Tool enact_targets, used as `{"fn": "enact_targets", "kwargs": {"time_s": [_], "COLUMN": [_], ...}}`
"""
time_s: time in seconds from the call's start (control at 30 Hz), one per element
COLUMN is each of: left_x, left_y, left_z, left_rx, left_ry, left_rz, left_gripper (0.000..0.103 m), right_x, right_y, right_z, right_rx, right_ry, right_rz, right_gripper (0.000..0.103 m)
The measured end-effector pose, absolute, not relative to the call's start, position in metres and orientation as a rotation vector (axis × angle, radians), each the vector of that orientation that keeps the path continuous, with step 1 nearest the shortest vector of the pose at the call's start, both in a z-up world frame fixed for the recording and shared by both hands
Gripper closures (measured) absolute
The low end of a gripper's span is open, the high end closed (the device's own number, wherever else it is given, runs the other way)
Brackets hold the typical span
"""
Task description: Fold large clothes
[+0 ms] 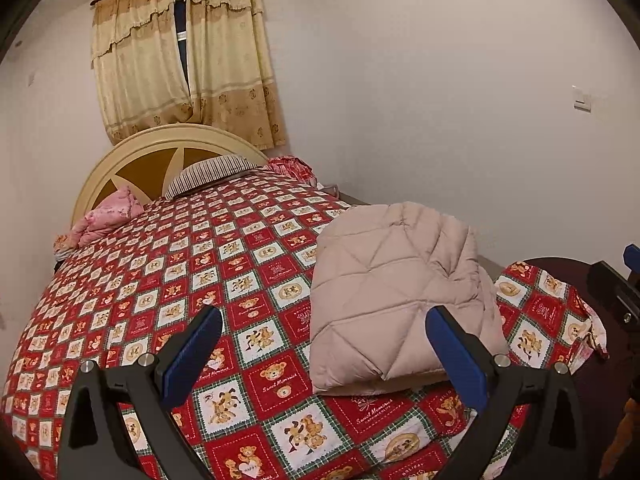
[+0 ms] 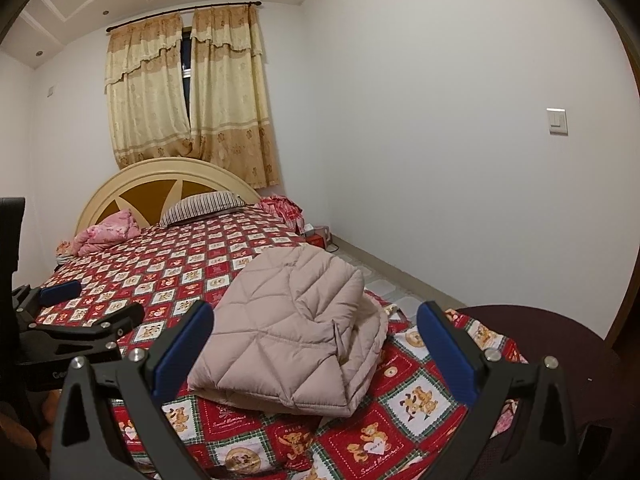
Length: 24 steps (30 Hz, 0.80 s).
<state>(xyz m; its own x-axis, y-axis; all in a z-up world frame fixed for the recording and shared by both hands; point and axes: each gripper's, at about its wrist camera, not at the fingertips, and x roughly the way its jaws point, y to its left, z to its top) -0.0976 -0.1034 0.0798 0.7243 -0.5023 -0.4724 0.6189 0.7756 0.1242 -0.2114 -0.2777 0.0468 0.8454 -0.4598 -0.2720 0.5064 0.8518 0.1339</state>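
Observation:
A beige quilted jacket [image 1: 396,292] lies folded into a thick bundle near the foot corner of the bed, on a red bear-patterned cover [image 1: 180,264]. It also shows in the right wrist view [image 2: 292,332]. My left gripper [image 1: 324,352] is open and empty, held above the cover just short of the jacket's near edge. My right gripper [image 2: 314,344] is open and empty, with the jacket showing between its blue fingers [image 2: 182,352]. The left gripper also shows at the left of the right wrist view [image 2: 84,304].
A striped pillow [image 1: 212,172], a pink blanket [image 1: 108,216] and a red cloth [image 1: 290,166] lie at the cream headboard [image 1: 152,148]. A white wall runs along the bed's right side. A dark round surface [image 2: 552,340] sits beyond the foot corner.

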Motion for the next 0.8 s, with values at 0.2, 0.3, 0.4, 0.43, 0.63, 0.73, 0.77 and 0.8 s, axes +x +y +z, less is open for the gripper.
{"fn": "enact_targets", "kwargs": {"time_s": [0.2, 0.3, 0.4, 0.43, 0.63, 0.73, 0.77, 0.8], "left_x": [-0.0960, -0.0960, -0.0959, -0.0959, -0.0958, -0.0950, -0.0950, -0.0951], "left_y": [-0.1016, -0.1019, -0.1024, -0.1023, -0.1019, -0.0994, -0.0987, -0.0986], "left_z": [0.0797, 0.0795, 0.0789, 0.0788, 0.0783, 0.0781, 0.0778, 0.0773], "left_rx": [0.277, 0.276, 0.279, 0.281, 0.275, 0.272, 0.272, 0.273], "left_ry": [0.437, 0.438, 0.439, 0.438, 0.442, 0.441, 0.442, 0.442], "left_rz": [-0.622, -0.620, -0.622, -0.622, -0.618, -0.614, -0.614, -0.615], "left_gripper": [0.001, 0.001, 0.001, 0.001, 0.001, 0.001, 0.001, 0.001], "right_x": [-0.2112, -0.2109, -0.2099, -0.2096, -0.2085, -0.2083, -0.2083, -0.2083], "right_y": [-0.2779, -0.2770, -0.2778, -0.2777, -0.2780, -0.2784, -0.2784, -0.2784], "right_z": [0.0474, 0.0471, 0.0467, 0.0463, 0.0446, 0.0446, 0.0446, 0.0446], "right_rx": [0.201, 0.201, 0.207, 0.208, 0.214, 0.213, 0.213, 0.214], "right_ry": [0.235, 0.238, 0.243, 0.245, 0.250, 0.250, 0.250, 0.250], "right_rz": [-0.506, -0.504, -0.501, -0.500, -0.500, -0.500, -0.499, -0.499], "right_gripper": [0.000, 0.000, 0.000, 0.000, 0.000, 0.000, 0.000, 0.000]}}
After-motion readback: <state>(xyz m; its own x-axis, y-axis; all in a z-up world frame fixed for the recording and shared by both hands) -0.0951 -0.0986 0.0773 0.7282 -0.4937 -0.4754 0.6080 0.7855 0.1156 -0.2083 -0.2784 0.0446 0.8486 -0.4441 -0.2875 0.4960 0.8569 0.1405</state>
